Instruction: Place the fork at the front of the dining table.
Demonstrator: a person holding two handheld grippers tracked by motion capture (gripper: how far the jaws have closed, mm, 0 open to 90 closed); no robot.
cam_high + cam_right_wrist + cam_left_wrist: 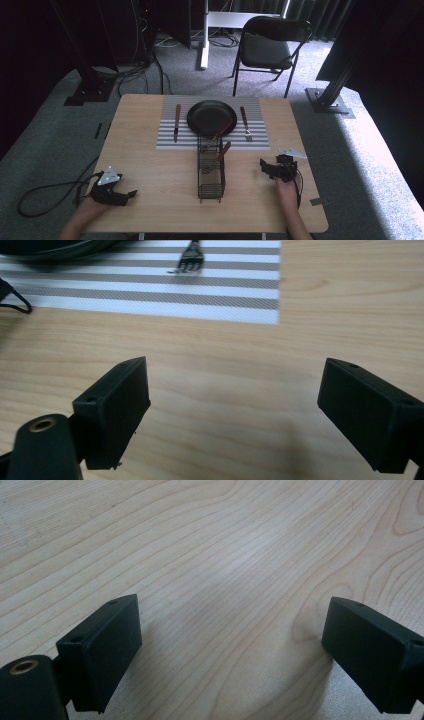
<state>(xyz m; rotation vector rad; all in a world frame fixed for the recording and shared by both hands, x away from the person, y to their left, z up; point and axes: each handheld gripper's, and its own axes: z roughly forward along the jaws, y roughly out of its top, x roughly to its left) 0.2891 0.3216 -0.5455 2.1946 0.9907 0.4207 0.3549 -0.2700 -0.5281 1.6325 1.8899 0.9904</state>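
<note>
Wooden table (pixel 165 200) carries a striped mat (pixel 260 131) with a black plate (pixel 205 116), knife (pixel 176 122), fork (pixel 245 123) and wire basket (pixel 210 172); the right gripper (pixel 270 167) sits just right of the basket. Left gripper (pixel 230 650) jaws spread over bare wood. Right gripper view: jaws spread, empty, fork tines ahead.

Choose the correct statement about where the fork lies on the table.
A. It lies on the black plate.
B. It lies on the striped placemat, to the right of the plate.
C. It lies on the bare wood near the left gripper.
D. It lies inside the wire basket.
B: in the high view the fork rests on the striped placemat, just right of the black plate.
</note>
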